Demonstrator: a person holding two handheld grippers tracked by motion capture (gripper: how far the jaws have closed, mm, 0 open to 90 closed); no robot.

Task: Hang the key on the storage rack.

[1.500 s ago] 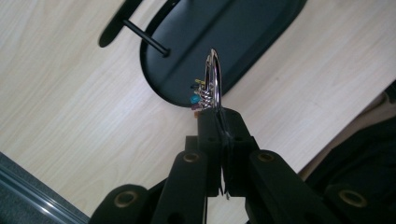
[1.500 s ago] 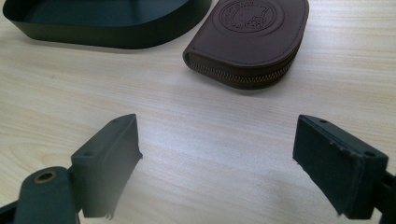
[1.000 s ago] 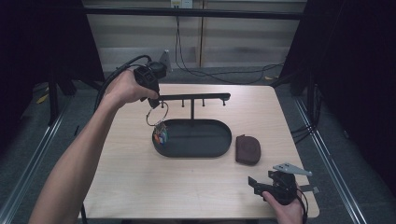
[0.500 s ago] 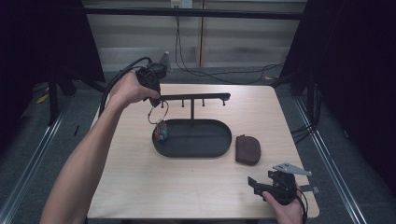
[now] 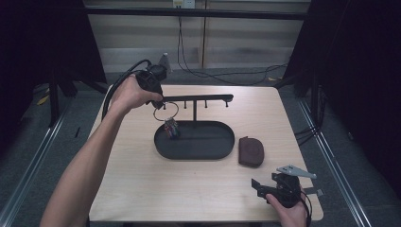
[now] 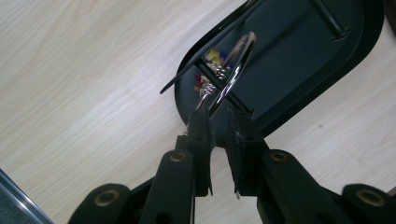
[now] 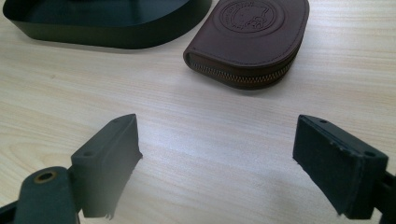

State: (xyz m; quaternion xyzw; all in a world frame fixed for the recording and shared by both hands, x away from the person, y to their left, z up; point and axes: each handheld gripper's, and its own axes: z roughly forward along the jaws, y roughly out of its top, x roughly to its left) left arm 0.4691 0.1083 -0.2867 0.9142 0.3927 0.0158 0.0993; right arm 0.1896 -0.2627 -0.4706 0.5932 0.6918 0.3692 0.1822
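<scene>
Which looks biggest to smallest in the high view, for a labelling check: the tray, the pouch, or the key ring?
1. Tray, by far the largest.
2. Pouch, a small fraction of the tray.
3. Key ring, a thin loop hanging on the rack, slightly smaller than the pouch; its dangling charms make that call less sure.

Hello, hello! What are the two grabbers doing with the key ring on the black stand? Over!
Left gripper at the stand's bar, jaws just easing apart, key ring between them. Right gripper open, idle near the brown pouch. Nothing in the way.
</scene>
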